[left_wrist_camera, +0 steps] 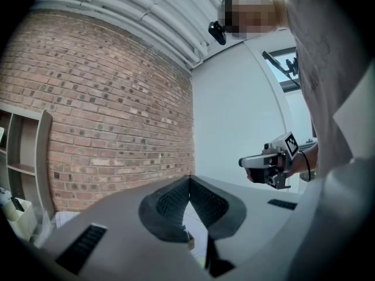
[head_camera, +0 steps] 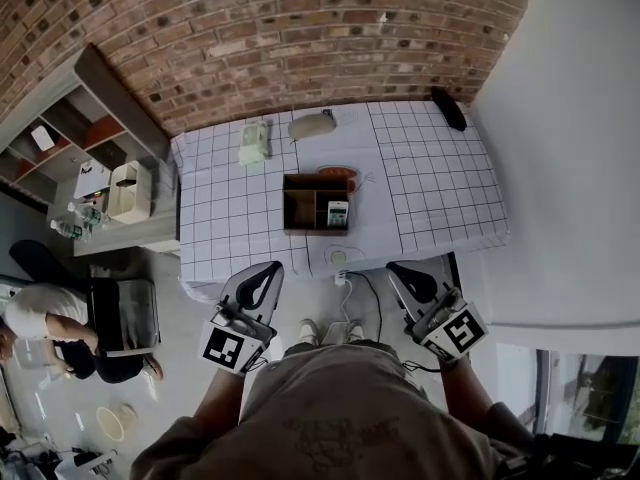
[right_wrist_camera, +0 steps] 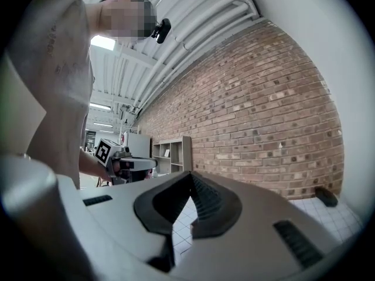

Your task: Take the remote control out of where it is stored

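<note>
A brown wooden box with compartments stands on the table, which is covered by a white gridded cloth. In the box's right compartment sits the remote control, pale with a greenish face. Both grippers hang in front of the table's near edge, well short of the box. My left gripper is shut and empty; its jaws meet at the tip. My right gripper is also shut with nothing in it. Each gripper shows in the other's view, held level.
Behind the box lie an orange item, a grey oval object and a pale green pack. A black object lies at the far right corner. A shelf unit stands left; a person sits on the floor there.
</note>
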A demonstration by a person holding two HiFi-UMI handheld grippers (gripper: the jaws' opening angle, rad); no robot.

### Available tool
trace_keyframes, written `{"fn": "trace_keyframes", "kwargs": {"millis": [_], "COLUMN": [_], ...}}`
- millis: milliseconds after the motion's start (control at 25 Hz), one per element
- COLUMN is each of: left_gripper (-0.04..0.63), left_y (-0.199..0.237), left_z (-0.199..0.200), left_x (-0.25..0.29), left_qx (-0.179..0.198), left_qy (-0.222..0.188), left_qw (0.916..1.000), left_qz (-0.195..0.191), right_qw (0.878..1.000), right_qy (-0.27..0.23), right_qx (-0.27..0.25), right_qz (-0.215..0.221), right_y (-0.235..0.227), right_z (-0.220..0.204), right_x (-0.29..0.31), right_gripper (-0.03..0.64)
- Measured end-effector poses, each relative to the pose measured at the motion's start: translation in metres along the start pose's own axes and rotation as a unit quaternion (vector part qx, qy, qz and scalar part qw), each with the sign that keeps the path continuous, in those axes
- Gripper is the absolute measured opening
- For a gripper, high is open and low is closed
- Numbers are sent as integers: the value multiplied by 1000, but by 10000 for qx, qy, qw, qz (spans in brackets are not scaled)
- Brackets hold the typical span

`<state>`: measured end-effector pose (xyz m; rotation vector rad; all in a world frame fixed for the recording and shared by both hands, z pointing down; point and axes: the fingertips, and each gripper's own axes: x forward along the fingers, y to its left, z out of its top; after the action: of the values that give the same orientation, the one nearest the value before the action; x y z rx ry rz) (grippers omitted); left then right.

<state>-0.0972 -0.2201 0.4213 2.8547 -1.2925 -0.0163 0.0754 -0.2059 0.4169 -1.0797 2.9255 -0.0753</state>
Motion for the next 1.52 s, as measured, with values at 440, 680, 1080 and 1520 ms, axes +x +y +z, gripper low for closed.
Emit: {"fn": "trace_keyframes", "kwargs": {"millis": [440, 680, 1080, 1520], "left_gripper": [5, 5, 5, 5], "left_y": [-10, -6, 3, 8], "left_z": [-2, -3, -11, -19], "left_x": [-4, -7, -18, -24], "left_qx": [-61, -114, -178, -248], "left_qy": [86, 60, 148, 215], "left_qw": [9998, 9996, 9990, 9985], "left_qz": [161, 252, 394, 447], "right_qw": [9998, 9996, 9972, 9907], "right_qy": [50, 194, 498, 1067], "right_qx": [86, -42, -363, -357], "right_qz": [177, 220, 426, 772], "right_y": [-1, -5, -17, -34], "right_z": [-3, -10, -22, -51], "right_x": [-4, 0, 21, 60], "right_gripper": [11, 11, 11, 90]}}
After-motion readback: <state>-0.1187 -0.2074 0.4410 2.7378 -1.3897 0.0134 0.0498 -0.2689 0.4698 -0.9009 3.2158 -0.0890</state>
